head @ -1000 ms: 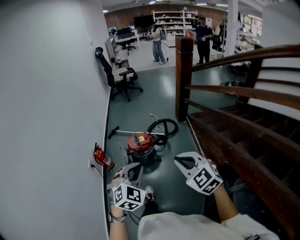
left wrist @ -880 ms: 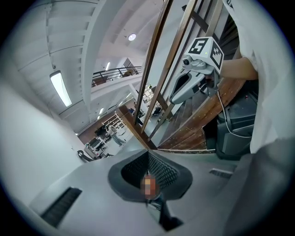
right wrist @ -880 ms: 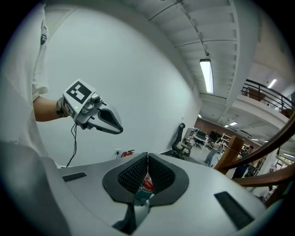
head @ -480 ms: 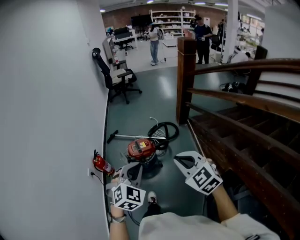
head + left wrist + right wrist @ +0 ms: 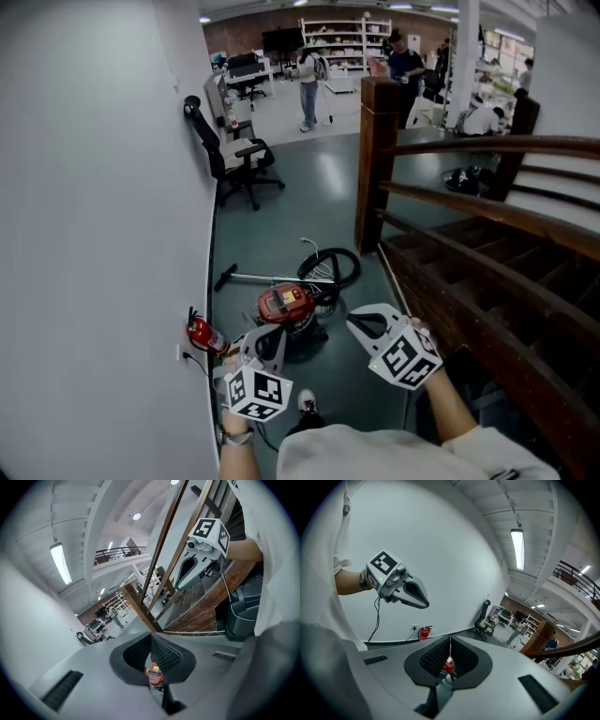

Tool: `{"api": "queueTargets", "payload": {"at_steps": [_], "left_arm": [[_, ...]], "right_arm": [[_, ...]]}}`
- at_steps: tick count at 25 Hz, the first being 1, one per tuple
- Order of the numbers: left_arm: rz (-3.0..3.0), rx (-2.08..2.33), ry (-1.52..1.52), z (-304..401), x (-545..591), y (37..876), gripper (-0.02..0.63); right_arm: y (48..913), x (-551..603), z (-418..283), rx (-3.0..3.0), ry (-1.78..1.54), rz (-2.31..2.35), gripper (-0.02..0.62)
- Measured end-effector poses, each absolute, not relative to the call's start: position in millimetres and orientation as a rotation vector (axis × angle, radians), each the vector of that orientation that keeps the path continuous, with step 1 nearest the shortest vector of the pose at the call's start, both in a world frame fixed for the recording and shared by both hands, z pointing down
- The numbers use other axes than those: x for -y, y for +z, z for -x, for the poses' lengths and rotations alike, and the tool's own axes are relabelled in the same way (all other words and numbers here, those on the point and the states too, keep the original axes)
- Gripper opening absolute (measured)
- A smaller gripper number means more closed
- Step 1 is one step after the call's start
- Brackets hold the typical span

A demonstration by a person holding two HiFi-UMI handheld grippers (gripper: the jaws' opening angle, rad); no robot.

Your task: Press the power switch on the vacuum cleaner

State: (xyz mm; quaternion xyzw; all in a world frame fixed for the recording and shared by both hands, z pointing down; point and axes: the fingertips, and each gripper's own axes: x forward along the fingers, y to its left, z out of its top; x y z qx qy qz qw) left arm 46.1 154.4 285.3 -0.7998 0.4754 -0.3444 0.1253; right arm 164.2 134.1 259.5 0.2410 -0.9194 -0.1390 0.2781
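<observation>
Both empty: left gripper (image 5: 270,334) and right gripper (image 5: 358,322), jaws pressed together; vacuum cleaner (image 5: 286,305) ahead of them, switch apparently untouched.

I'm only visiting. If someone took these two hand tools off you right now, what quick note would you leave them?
Left gripper: jaws shut, holding nothing, up in the air.
Right gripper: also shut and empty.
Vacuum cleaner: red-topped, on the floor ahead near the wall, beyond both grippers. Neither touches it.
Done: the switch is not yet pressed.
Left: bring a gripper down to the vacuum and press its power switch, which is too small to pick out from here.
</observation>
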Motion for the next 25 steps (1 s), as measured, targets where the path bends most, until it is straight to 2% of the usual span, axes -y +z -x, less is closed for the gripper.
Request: {"api": "queueTargets", "payload": {"at_steps": [25], "left_arm": [[2.362,-1.371,-1.040,31.8,-75.5,293.9,0.000]], "right_arm": [[273.3,-47.0,-101.3,2.487,-0.189,-0.695,0.028]]}}
